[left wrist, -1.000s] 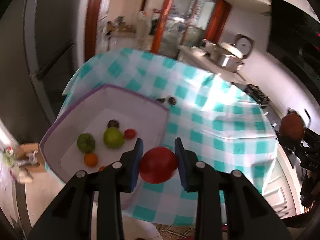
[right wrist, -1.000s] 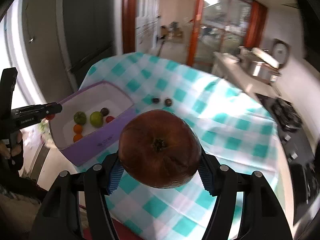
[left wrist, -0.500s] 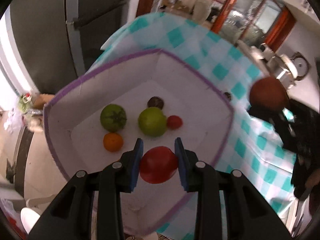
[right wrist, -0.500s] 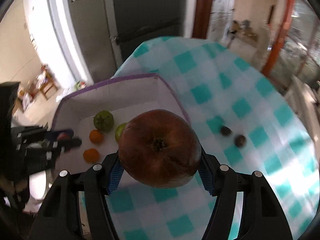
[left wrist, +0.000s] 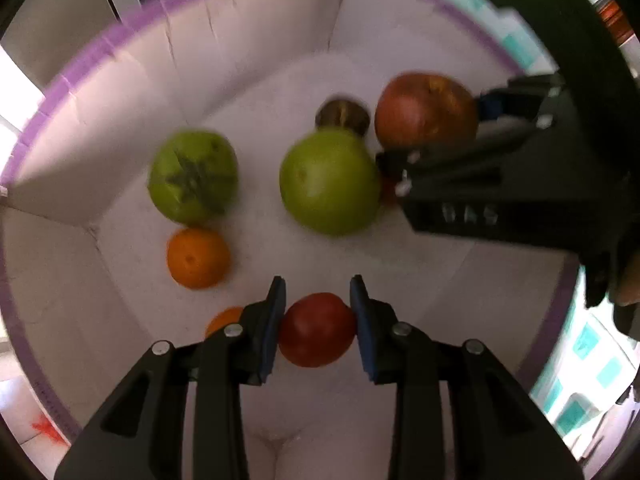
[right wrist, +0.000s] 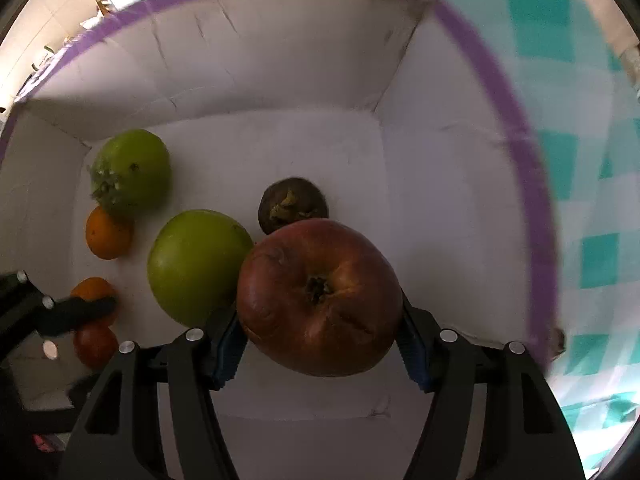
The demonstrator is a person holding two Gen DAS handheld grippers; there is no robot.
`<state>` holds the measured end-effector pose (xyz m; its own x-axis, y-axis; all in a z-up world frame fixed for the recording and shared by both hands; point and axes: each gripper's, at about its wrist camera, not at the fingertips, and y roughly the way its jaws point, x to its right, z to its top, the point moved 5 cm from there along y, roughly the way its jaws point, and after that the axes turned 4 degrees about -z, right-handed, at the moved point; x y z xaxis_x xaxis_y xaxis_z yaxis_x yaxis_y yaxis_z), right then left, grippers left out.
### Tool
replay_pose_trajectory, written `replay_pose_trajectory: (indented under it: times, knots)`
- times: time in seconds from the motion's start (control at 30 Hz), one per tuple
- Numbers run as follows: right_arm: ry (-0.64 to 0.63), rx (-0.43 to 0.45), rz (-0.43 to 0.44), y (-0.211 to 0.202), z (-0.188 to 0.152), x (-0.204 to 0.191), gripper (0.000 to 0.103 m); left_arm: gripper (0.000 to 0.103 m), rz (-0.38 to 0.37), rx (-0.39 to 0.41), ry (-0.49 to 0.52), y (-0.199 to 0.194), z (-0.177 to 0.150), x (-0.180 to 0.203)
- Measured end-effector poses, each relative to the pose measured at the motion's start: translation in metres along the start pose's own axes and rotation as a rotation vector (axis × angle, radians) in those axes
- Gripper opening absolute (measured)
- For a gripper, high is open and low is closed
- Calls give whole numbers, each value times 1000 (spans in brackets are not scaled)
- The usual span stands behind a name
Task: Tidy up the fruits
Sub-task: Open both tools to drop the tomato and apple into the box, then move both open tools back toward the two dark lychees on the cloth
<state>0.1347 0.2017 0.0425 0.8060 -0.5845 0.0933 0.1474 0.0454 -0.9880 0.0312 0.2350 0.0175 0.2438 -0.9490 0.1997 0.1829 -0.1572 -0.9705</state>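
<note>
Gripping, left gripper (left wrist: 318, 322): smooth round red tomato (left wrist: 317, 330)
Gripping, right gripper (right wrist: 320, 334): wrinkled reddish-brown apple (right wrist: 319, 296)
Box (right wrist: 280, 80): white creased cardboard, purple rim

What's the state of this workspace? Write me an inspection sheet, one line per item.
Surface: teal-checked tablecloth beside the box.
Job's things: white box with purple rim holds two green fruits, two oranges, a dark brown fruit.
Clutter: nothing seen.
Grippers: left claw shut on small red fruit; right claw shut on large reddish-brown fruit; both inside the box.
Cables: nothing seen.
Surroundings: blurred room beyond the rim.
</note>
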Motion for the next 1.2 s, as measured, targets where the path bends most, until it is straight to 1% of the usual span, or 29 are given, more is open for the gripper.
replay_pose_trajectory:
  times: [0.07, 0.13, 0.2, 0.27, 0.33, 0.37, 0.43, 0.5, 0.53, 0.57, 0.63, 0.73, 0.77, 0.87, 0.97, 1.07, 1.13, 1.17, 1.2]
  knots:
    - [5, -14, -1, 3, 5, 1, 64, 34, -8, -32, -29, 6, -1, -4]
    - [11, -27, -2, 4, 5, 1, 64, 35, -23, -43, -58, 7, -1, -9]
    - [30, -16, 10, 2, 5, 3, 64, 42, -40, -31, -85, 4, 0, -13]
    - [50, 27, 16, -8, 3, 5, 67, 68, -53, -4, -93, -1, 1, -13]
    - [81, 86, 1, -32, -5, 4, 68, 76, -84, 54, -92, -13, 1, -12]
    - [102, 119, -13, -47, -10, 6, 75, 79, -90, 95, -83, -23, 0, -11]
    - [137, 193, -53, -82, -19, 10, 78, 80, -71, 147, -47, -42, -3, -8]
    - [189, 272, -81, -128, -35, 15, 79, 83, -53, 203, 3, -66, -6, -3]
    - [204, 289, -92, -143, -40, 20, 81, 87, -44, 231, 25, -79, -9, 0]
    - [228, 316, -113, -166, -53, 22, 83, 91, -36, 260, 45, -93, -11, 2]
    - [270, 362, -161, -210, -79, 23, 86, 95, -25, 331, 86, -126, -16, 10]
    - [307, 407, -219, -259, -119, 18, 88, 100, -24, 444, 146, -176, -22, 26]
    - [320, 427, -246, -278, -141, 15, 88, 101, -25, 474, 162, -190, -23, 34]
    - [363, 471, -318, -318, -194, 9, 88, 101, -38, 578, 222, -234, -37, 54]
    - [444, 522, -378, -353, -253, -1, 88, 101, -61, 645, 282, -267, -53, 77]
    - [523, 565, -439, -381, -310, -10, 88, 101, -106, 674, 362, -282, -71, 98]
    - [566, 583, -474, -392, -340, -16, 88, 101, -145, 660, 438, -282, -87, 115]
    - [611, 593, -494, -398, -361, -19, 88, 101, -152, 651, 469, -280, -97, 119]
    - [636, 598, -502, -400, -373, -21, 88, 101, -157, 639, 511, -278, -107, 125]
